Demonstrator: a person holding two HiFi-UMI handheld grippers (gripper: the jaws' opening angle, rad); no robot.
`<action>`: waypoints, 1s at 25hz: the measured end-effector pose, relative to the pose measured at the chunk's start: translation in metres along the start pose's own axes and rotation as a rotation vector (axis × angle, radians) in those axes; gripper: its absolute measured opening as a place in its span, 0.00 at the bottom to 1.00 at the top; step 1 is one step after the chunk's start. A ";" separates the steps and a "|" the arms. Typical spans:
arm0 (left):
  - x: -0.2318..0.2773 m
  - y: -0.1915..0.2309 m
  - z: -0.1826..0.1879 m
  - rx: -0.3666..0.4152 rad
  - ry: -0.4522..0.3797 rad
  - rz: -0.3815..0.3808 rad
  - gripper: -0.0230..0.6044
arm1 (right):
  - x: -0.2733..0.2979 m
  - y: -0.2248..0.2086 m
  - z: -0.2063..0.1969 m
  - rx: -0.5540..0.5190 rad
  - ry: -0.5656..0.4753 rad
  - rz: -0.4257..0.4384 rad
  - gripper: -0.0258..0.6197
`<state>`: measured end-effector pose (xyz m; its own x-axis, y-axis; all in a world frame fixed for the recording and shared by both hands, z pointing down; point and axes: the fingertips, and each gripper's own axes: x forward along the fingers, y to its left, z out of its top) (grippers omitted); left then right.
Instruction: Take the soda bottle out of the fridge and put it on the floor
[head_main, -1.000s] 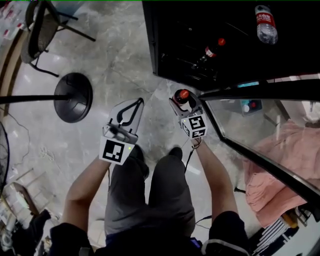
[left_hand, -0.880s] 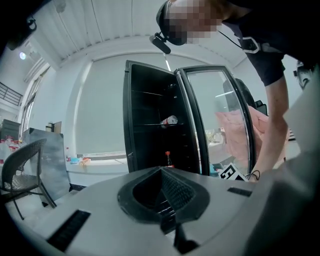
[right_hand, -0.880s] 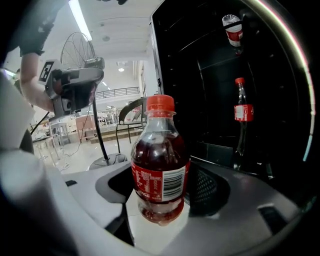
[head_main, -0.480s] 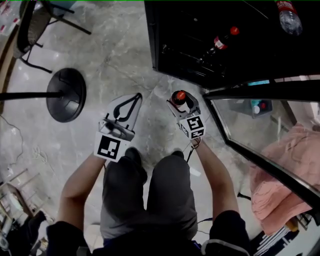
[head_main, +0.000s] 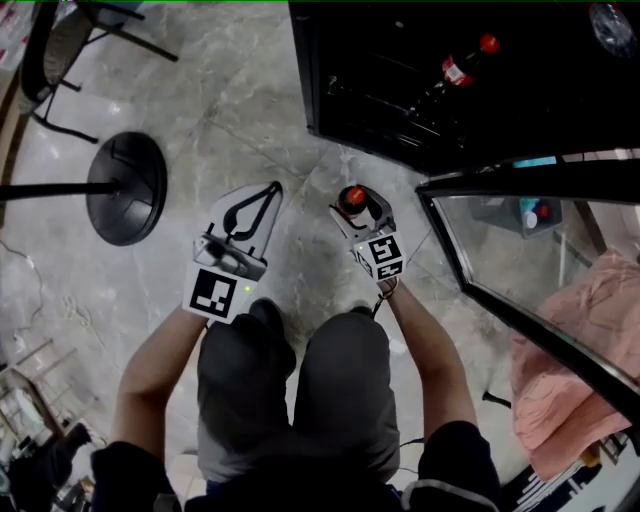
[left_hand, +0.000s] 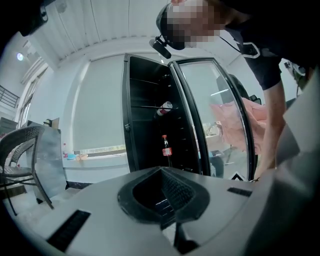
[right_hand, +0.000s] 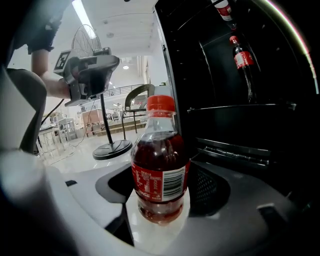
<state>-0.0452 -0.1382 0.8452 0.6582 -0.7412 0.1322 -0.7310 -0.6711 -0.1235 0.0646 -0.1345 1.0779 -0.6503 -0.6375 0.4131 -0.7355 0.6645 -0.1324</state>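
Note:
A soda bottle (head_main: 354, 194) (right_hand: 160, 170) with a red cap and red label stands upright between the jaws of my right gripper (head_main: 358, 208) (right_hand: 160, 202), which is shut on its lower body. It hangs over the marble floor (head_main: 250, 110), just in front of the open black fridge (head_main: 400, 110). My left gripper (head_main: 270, 190) (left_hand: 161, 172) hovers to the left of it, its jaw tips meeting around nothing. Whether the bottle's base touches the floor is hidden.
Inside the fridge lies another soda bottle (head_main: 465, 65) (right_hand: 242, 57). The glass fridge door (head_main: 520, 250) stands open at the right, with a pink cloth (head_main: 580, 350) behind it. A fan stand's round black base (head_main: 125, 188) and a chair (head_main: 55, 50) are on the left.
Both grippers have sunk towards the floor, the right one still carrying the bottle. The fridge shelf bottle has slid up and right in the head view.

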 end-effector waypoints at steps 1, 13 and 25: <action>0.000 0.000 -0.002 0.006 -0.003 -0.001 0.07 | 0.003 0.001 -0.004 0.000 -0.001 0.002 0.53; -0.002 0.000 -0.039 0.014 -0.006 0.018 0.07 | 0.029 0.006 -0.045 -0.006 -0.009 0.015 0.53; 0.002 -0.004 -0.058 0.025 -0.003 0.014 0.07 | 0.041 0.005 -0.074 -0.025 -0.018 0.004 0.53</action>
<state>-0.0513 -0.1365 0.9028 0.6488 -0.7503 0.1269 -0.7352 -0.6611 -0.1498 0.0486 -0.1280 1.1609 -0.6570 -0.6416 0.3959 -0.7279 0.6764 -0.1119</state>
